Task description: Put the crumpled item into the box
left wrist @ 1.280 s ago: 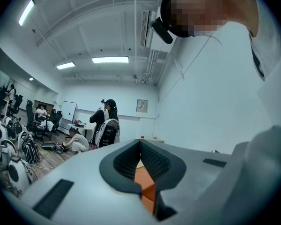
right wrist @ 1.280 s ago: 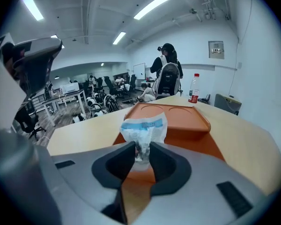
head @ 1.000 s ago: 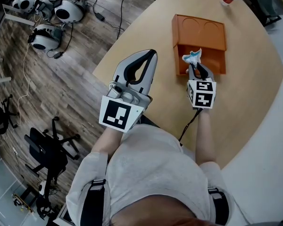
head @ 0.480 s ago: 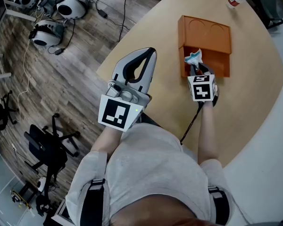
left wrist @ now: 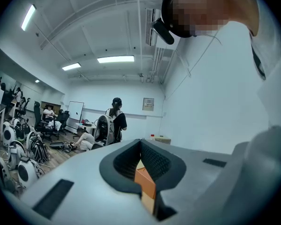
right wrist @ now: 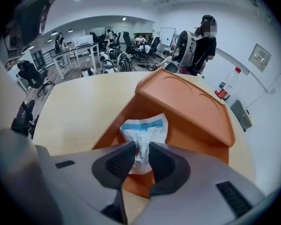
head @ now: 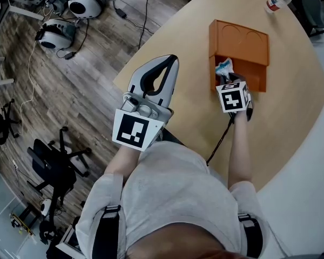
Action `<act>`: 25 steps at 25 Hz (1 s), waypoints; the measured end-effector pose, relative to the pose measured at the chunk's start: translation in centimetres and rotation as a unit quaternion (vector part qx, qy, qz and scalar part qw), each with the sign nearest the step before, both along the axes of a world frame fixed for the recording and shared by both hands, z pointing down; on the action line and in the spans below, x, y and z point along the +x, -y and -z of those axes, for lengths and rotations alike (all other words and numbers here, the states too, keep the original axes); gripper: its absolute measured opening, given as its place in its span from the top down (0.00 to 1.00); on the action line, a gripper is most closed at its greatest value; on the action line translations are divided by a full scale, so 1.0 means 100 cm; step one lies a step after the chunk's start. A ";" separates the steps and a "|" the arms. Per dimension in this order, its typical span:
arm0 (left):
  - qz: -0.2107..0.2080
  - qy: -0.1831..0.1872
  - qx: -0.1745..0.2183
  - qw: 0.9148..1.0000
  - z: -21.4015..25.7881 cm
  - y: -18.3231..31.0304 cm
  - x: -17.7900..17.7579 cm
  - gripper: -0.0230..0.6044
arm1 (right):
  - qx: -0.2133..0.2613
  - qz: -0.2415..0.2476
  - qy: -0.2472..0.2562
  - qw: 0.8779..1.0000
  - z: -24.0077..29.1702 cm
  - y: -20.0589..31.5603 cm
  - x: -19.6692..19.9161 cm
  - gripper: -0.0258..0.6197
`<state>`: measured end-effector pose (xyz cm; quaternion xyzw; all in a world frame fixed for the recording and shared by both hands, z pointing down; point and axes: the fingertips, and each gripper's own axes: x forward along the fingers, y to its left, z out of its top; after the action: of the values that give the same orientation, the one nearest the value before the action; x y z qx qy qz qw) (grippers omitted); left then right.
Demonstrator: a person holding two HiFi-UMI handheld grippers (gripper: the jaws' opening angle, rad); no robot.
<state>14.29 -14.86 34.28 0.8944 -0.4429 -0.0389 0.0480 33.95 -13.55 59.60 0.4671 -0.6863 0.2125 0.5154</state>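
The curved wooden tabletop (head: 291, 117) carries an orange box (head: 240, 39) with an open bay on its near side. The left claw (head: 174, 59) hangs off the tabletop's edge, pressed together and empty. The right claw (right wrist: 141, 153) points down into that bay, pinching the crumpled white-and-blue wrapper (right wrist: 145, 128) just above it. Being light, the wrapper may cling to a pad on release, or drop on the near wall and tumble onto the tabletop.
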 end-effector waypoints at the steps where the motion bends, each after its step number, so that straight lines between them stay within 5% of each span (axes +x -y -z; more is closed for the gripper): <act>1: 0.001 0.000 -0.001 1.000 -0.001 0.000 -0.001 0.94 | -0.002 0.000 0.000 1.000 -0.001 0.000 0.000 0.81; 7: 0.008 -0.001 0.002 1.000 0.002 -0.003 -0.005 0.94 | 0.000 0.003 0.004 1.000 -0.002 0.001 -0.002 0.81; 16: 0.005 0.000 0.011 1.000 0.008 -0.011 -0.008 0.94 | 0.068 -0.050 0.073 0.994 0.014 -0.003 -0.002 0.74; 20: -0.010 -0.003 0.019 1.000 0.012 -0.016 -0.004 0.94 | 0.114 -0.075 0.122 0.983 0.035 -0.008 -0.006 0.74; 25: -0.049 -0.012 0.043 0.998 0.022 -0.017 0.008 0.94 | 0.196 -0.124 0.167 0.958 0.069 -0.016 -0.004 0.93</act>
<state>15.08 -13.20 32.06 0.9159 -0.3955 -0.0660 0.0168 33.55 -11.94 52.74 0.5982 -0.7276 0.2113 0.2611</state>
